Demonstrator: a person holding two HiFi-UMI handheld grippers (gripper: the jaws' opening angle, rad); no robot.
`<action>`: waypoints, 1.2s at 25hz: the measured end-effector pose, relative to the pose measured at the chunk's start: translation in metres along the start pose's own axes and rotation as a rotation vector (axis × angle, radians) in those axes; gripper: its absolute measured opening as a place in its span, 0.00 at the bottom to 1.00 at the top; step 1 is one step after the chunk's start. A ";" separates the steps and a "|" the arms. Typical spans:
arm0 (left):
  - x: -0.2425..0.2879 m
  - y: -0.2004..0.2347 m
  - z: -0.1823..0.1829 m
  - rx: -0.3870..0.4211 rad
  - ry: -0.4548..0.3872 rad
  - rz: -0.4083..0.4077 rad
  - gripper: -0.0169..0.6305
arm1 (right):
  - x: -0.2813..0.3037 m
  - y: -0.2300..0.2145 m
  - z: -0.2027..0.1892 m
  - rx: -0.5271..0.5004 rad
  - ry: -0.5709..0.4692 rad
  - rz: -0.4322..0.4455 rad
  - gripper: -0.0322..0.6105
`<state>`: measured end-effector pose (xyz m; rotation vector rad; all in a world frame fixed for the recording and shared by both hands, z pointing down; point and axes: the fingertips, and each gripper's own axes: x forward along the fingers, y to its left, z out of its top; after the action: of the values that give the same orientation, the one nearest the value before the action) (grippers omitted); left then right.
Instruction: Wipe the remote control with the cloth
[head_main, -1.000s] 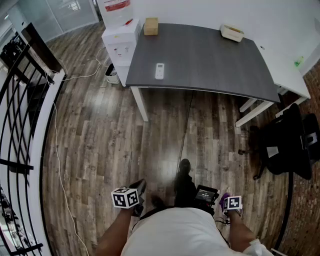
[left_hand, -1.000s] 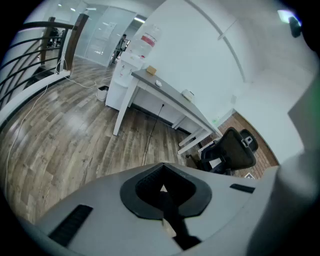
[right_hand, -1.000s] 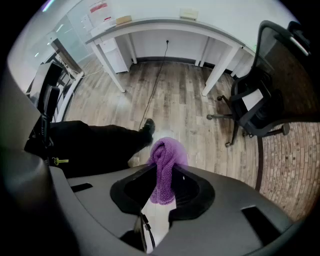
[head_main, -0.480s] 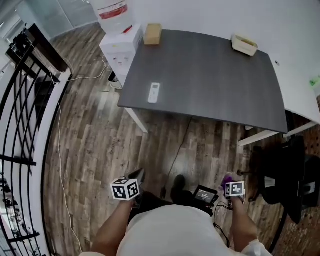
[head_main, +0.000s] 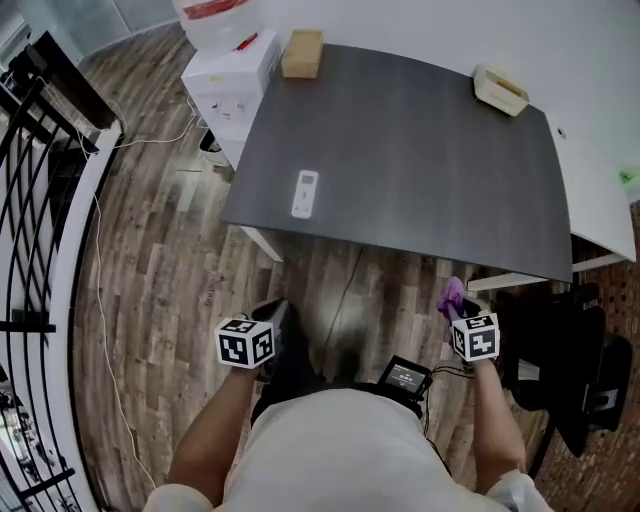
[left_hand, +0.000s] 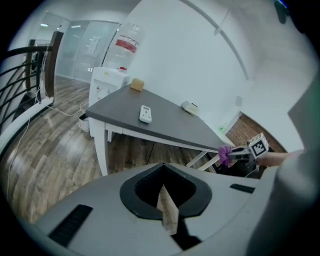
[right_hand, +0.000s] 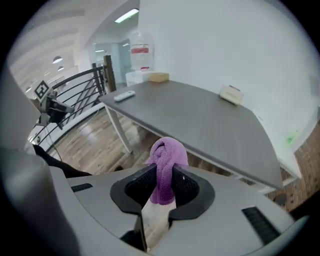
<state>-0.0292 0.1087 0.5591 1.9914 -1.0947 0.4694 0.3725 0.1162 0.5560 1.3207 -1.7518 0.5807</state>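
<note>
Head view: a person stands on a wood-plank floor (head_main: 170, 260) just short of a dark grey table (head_main: 420, 150), with a gripper in each hand. Both grippers are over the floor, not over the tabletop.
Remote control (head_main: 305, 193): white and lying flat near the table's near-left edge. Nothing touches it, and it is well apart from both grippers.
Cloth (right_hand: 164, 165): purple and bunched, with a rounded wad sticking out past the right gripper's jaws.
Right gripper (right_hand: 161, 192): the jaws are clamped on the cloth, pressing it from both sides. It is held in the air near the table's near edge, to the right of the remote control.
Left gripper (left_hand: 165, 200): the jaws are pressed together with nothing between them. It points toward the table.
Far side of the table: a cardboard box (head_main: 302, 52) sits at the left corner and a pale beige holder (head_main: 500, 88) toward the right.
Surroundings: a white water dispenser (head_main: 225, 70) stands beside the table's far-left corner. A black railing (head_main: 40, 200) runs along the left, and a black chair (head_main: 570, 370) stands at the right.
</note>
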 end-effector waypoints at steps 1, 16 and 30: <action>0.006 0.006 0.013 0.025 -0.004 -0.002 0.03 | 0.003 0.008 0.028 -0.030 -0.025 0.008 0.19; 0.102 0.038 0.127 0.441 0.044 -0.039 0.38 | 0.101 0.145 0.286 -0.675 -0.072 0.051 0.19; 0.155 0.049 0.125 0.628 0.175 0.116 0.36 | 0.210 0.218 0.351 -1.081 0.031 0.218 0.19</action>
<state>0.0104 -0.0873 0.6046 2.3598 -1.0339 1.1394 0.0293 -0.1946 0.5697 0.3605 -1.7579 -0.2535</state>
